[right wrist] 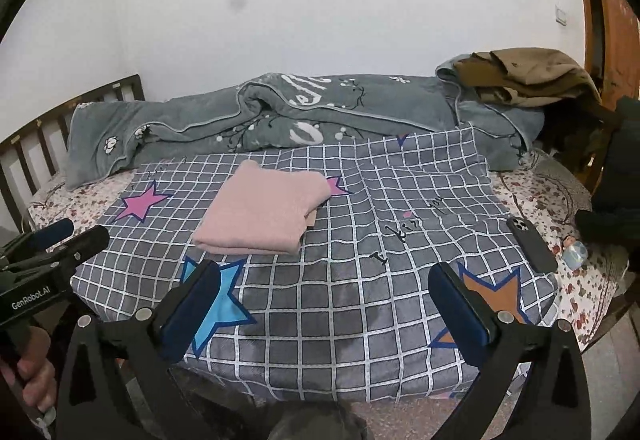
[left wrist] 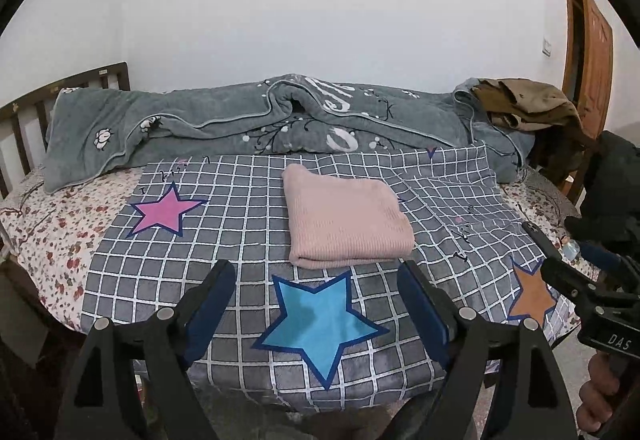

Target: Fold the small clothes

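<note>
On the bed [left wrist: 60, 240]: pink garment [left wrist: 344, 220] lies folded.
Left hand-held gripper [left wrist: 316, 304] and right hand-held gripper [right wrist: 324, 300] stand wide, empty; fold judged complete, next garment needed.

The small bottle [right wrist: 576, 255] beside the phone [right wrist: 531, 244] is too small to identify (label unreadable), and the door [right wrist: 618, 20] is cut off

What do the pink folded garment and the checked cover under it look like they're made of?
Pink garment: looks like a soft, matte ribbed knit, maybe cotton or acrylic; fine parallel ribs show and the folded edges are thick and rounded.
Checked cover: seems a plush, short-pile fleece or flannel; there is a faint sheen with darker brushed patches, and the stars look printed.
</note>
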### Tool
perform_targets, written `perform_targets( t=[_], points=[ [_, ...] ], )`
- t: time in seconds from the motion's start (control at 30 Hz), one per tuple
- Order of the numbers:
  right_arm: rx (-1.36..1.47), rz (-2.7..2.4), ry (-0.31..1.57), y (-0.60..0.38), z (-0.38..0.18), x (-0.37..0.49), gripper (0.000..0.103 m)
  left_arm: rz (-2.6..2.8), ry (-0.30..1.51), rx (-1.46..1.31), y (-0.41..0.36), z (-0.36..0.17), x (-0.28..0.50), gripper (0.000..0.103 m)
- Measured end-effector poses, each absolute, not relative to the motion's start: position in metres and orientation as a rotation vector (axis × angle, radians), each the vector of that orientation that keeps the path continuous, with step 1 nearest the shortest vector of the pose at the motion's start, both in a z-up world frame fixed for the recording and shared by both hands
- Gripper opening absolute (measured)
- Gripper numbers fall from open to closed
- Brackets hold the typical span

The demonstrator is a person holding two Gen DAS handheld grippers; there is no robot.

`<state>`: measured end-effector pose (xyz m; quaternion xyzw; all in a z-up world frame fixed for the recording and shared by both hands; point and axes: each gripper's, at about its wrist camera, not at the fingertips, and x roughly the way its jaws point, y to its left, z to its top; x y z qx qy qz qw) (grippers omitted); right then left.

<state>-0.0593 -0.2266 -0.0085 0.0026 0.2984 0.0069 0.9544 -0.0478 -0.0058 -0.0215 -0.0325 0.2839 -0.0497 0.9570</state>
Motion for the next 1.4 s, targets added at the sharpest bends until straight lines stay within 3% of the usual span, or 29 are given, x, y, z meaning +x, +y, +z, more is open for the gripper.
perform_targets(
  t=[1.4],
  points=[
    [0.023, 0.02, 0.609, -0.219, -0.003, -0.07, 0.102, -0.083, 0.558, -0.07, -0.001, -0.016, -0.061, 0.082]
  ],
)
